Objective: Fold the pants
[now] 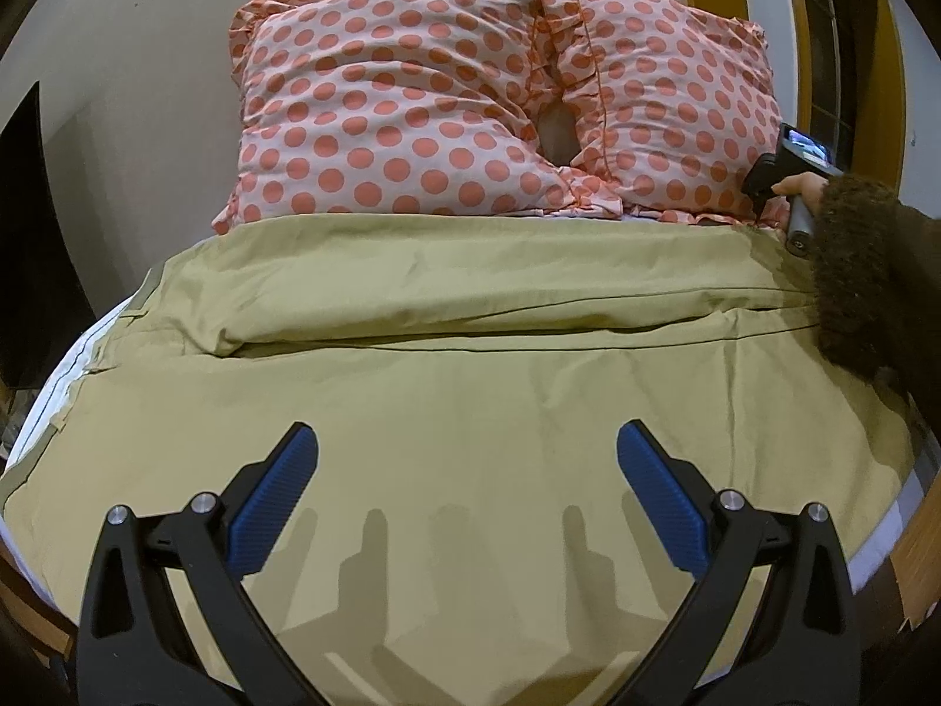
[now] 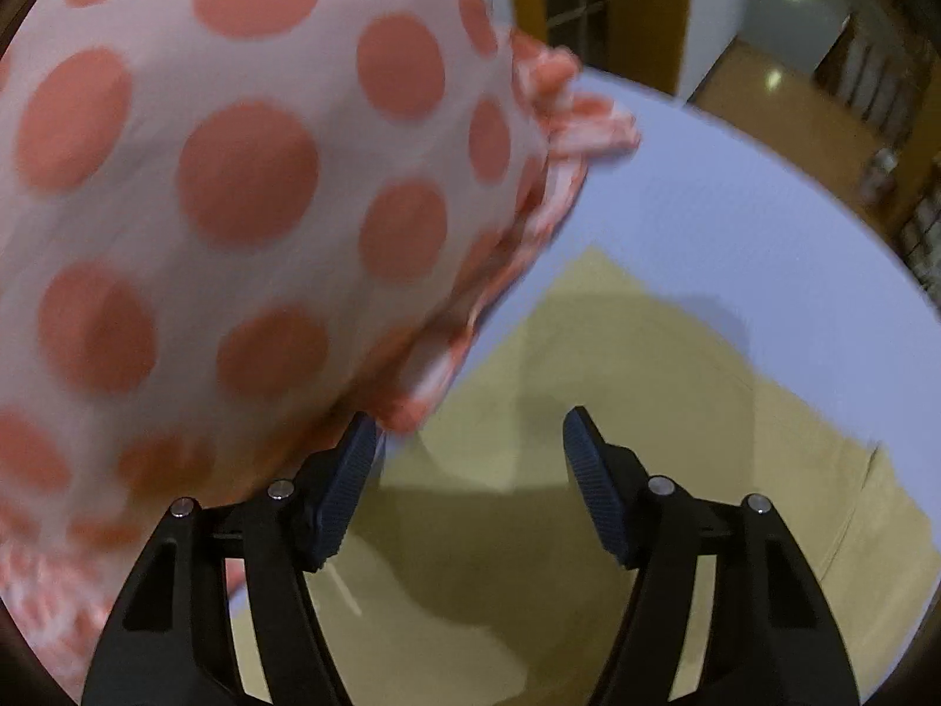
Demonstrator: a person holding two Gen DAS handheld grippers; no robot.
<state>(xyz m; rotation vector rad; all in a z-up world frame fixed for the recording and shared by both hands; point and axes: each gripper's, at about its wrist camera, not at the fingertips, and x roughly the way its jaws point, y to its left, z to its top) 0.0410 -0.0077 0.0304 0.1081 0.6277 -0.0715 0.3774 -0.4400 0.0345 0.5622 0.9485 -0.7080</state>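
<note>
Khaki pants [image 1: 470,365] lie spread across the bed, with a long fold line running left to right through the middle. My left gripper [image 1: 467,441] is open and empty, just above the near part of the pants. My right gripper [image 2: 470,429] is open and empty above a far corner of the pants [image 2: 617,388], its left finger against the pillow. The right gripper's body [image 1: 782,176] shows in the left wrist view at the far right edge of the pants, held by a hand in a dark fuzzy sleeve.
Two pink pillows with orange polka dots [image 1: 411,106] lean on the wall behind the pants; one fills the left of the right wrist view [image 2: 235,176]. The white bed sheet [image 2: 706,206] shows beyond the pants. The bed's edge [image 1: 35,412] curves at left.
</note>
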